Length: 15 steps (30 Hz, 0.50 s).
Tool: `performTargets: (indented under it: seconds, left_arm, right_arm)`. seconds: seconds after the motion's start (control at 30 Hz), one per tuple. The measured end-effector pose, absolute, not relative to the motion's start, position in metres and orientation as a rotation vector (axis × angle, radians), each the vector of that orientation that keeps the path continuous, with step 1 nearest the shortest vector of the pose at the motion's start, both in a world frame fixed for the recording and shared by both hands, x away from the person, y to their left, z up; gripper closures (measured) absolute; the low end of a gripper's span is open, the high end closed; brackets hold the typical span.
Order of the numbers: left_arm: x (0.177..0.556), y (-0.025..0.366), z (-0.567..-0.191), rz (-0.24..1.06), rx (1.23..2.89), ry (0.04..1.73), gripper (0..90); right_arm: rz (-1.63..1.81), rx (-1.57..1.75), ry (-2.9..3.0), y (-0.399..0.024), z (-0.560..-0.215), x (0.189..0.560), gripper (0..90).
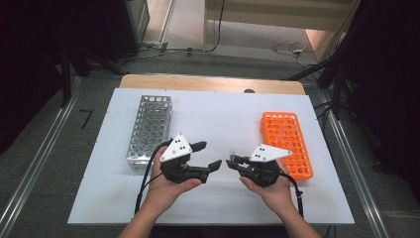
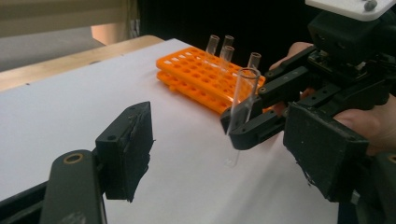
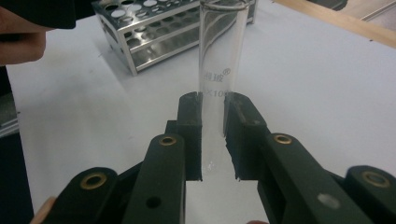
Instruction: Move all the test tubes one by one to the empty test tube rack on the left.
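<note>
A clear glass test tube point(image 3: 222, 56) stands upright in my right gripper point(image 3: 215, 135), whose pads are shut on its lower part; its bottom end hangs just above the white table. In the high view the right gripper point(image 1: 231, 161) sits near the middle front of the table, pointing left. My left gripper point(image 1: 210, 154) faces it from the left, open, with nothing between its pads point(image 2: 128, 149). From the left gripper view the tube point(image 2: 245, 93) is a short way ahead of my left gripper point(image 2: 224, 158), not touching it.
An orange tube rack point(image 1: 287, 144) lies at the right with several glass tubes point(image 2: 227, 46) standing in it. A metal rack point(image 1: 150, 129) of empty holes stands at the left. Both rest on a white sheet point(image 1: 223, 109) over a wooden table.
</note>
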<state>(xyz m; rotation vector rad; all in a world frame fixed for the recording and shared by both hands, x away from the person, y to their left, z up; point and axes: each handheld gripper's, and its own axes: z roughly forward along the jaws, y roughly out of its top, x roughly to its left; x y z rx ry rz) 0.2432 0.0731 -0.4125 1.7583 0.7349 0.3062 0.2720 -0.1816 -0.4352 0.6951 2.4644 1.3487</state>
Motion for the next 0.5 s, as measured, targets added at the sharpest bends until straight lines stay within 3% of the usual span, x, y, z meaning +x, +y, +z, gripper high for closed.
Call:
performTargets:
  seconds: [0.17,0.2,0.5]
  left_arm:
    - [0.241,0.062,-0.415,0.315,1.786,0.752,31.3]
    - [0.24,0.061,-0.415,0.329,1.792,0.758,36.9]
    - [0.238,0.055,-0.417,0.313,1.814,0.745,57.2]
  right_arm:
    - [1.311,0.667,2.487,-0.175,-0.44,0.269,74.1]
    - [1.3,0.651,2.49,-0.172,-0.441,0.266,74.1]
    - [1.287,0.584,2.498,-0.163,-0.44,0.258,74.1]
